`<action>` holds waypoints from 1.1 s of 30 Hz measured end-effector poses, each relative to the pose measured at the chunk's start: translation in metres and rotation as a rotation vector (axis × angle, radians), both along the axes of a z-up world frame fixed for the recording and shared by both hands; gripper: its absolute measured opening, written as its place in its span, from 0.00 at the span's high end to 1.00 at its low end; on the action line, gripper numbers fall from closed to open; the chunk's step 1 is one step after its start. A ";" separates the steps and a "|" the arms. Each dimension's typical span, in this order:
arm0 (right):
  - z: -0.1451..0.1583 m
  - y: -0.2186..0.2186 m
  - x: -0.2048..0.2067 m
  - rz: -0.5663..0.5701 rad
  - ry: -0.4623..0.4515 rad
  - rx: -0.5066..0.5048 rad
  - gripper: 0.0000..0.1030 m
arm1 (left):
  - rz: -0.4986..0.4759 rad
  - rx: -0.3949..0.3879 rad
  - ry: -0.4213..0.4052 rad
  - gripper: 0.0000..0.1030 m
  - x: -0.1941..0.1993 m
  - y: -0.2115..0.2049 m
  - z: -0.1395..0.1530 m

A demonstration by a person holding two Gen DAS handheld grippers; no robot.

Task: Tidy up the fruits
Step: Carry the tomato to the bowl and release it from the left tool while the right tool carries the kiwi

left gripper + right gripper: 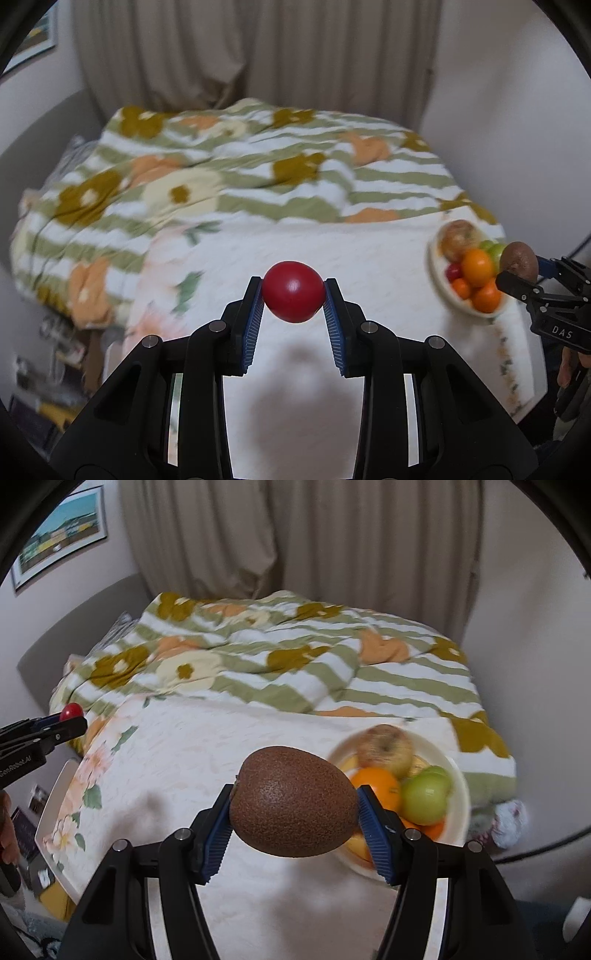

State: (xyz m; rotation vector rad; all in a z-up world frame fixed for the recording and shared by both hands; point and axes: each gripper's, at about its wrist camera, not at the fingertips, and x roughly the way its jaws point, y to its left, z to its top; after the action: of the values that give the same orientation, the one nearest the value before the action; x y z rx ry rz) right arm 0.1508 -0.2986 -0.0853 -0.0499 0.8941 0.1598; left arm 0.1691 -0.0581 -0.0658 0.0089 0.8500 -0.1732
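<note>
The left gripper clamps a red tomato between its pads, while the right gripper grips a brown kiwi above the bowl's left edge.

Both wrist cameras are looking forward along their fingers, close above the bed, facing the curtain. They are sharing the bowl and quilt.

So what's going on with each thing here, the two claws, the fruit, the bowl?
Left gripper: shut on the red fruit, held in the air.
Right gripper: shut on the kiwi, held near the bowl.
Bowl: upright on the tablecloth, holding oranges and apples.
</note>
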 end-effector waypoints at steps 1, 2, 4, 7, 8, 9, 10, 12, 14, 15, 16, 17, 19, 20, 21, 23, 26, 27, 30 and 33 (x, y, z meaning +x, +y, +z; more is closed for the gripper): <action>0.004 -0.006 -0.001 -0.024 -0.005 -0.001 0.41 | -0.018 -0.006 -0.004 0.61 0.002 -0.006 0.001; 0.006 -0.011 -0.003 -0.040 -0.006 0.000 0.42 | -0.043 -0.015 -0.009 0.61 0.006 -0.013 0.003; 0.012 -0.023 -0.004 -0.078 -0.011 0.001 0.41 | -0.099 -0.034 -0.013 0.61 0.014 -0.029 0.005; 0.018 -0.042 -0.003 -0.125 -0.014 0.009 0.42 | -0.171 -0.045 -0.019 0.61 0.024 -0.054 0.007; 0.019 -0.047 -0.003 -0.135 -0.016 0.011 0.42 | -0.184 -0.044 -0.021 0.61 0.025 -0.061 0.007; 0.021 -0.054 -0.001 -0.142 -0.016 0.014 0.42 | -0.204 -0.047 -0.024 0.61 0.029 -0.072 0.008; 0.022 -0.062 0.001 -0.151 -0.018 0.015 0.41 | -0.215 -0.048 -0.023 0.61 0.031 -0.081 0.008; 0.024 -0.073 0.006 -0.154 -0.023 0.012 0.42 | -0.232 -0.050 -0.019 0.61 0.035 -0.097 0.008; 0.025 -0.084 0.010 -0.149 -0.030 0.009 0.42 | -0.241 -0.054 -0.012 0.61 0.040 -0.113 0.007; 0.025 -0.090 0.013 -0.145 -0.030 0.010 0.42 | -0.242 -0.056 -0.003 0.61 0.043 -0.123 0.004; 0.024 -0.096 0.017 -0.141 -0.030 0.012 0.42 | -0.240 -0.062 0.007 0.61 0.047 -0.133 0.002; 0.024 -0.103 0.021 -0.135 -0.029 0.015 0.42 | -0.239 -0.067 0.014 0.61 0.049 -0.138 0.000; 0.021 -0.113 0.028 -0.123 -0.025 0.018 0.42 | -0.235 -0.075 0.036 0.61 0.054 -0.153 -0.006; 0.019 -0.118 0.033 -0.116 -0.022 0.021 0.42 | -0.233 -0.077 0.051 0.61 0.058 -0.162 -0.010; 0.017 -0.123 0.036 -0.109 -0.021 0.023 0.42 | -0.232 -0.079 0.064 0.61 0.062 -0.168 -0.014; 0.013 -0.132 0.043 -0.098 -0.015 0.031 0.42 | -0.227 -0.086 0.092 0.61 0.068 -0.179 -0.023; 0.004 -0.145 0.054 -0.083 0.003 0.043 0.42 | -0.218 -0.096 0.133 0.61 0.078 -0.193 -0.037; 0.001 -0.149 0.057 -0.078 0.011 0.049 0.42 | -0.214 -0.102 0.151 0.61 0.081 -0.198 -0.043; -0.008 -0.158 0.066 -0.063 0.028 0.062 0.42 | -0.195 -0.132 0.218 0.61 0.092 -0.208 -0.061; -0.015 -0.165 0.074 -0.047 0.044 0.068 0.41 | -0.162 -0.149 0.272 0.61 0.101 -0.212 -0.078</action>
State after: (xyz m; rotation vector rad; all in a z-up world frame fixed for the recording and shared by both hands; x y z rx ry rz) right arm 0.2248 -0.4633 -0.1007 0.0375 0.9322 0.1475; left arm 0.2697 -0.2698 -0.1441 -0.0879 1.1060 -0.3959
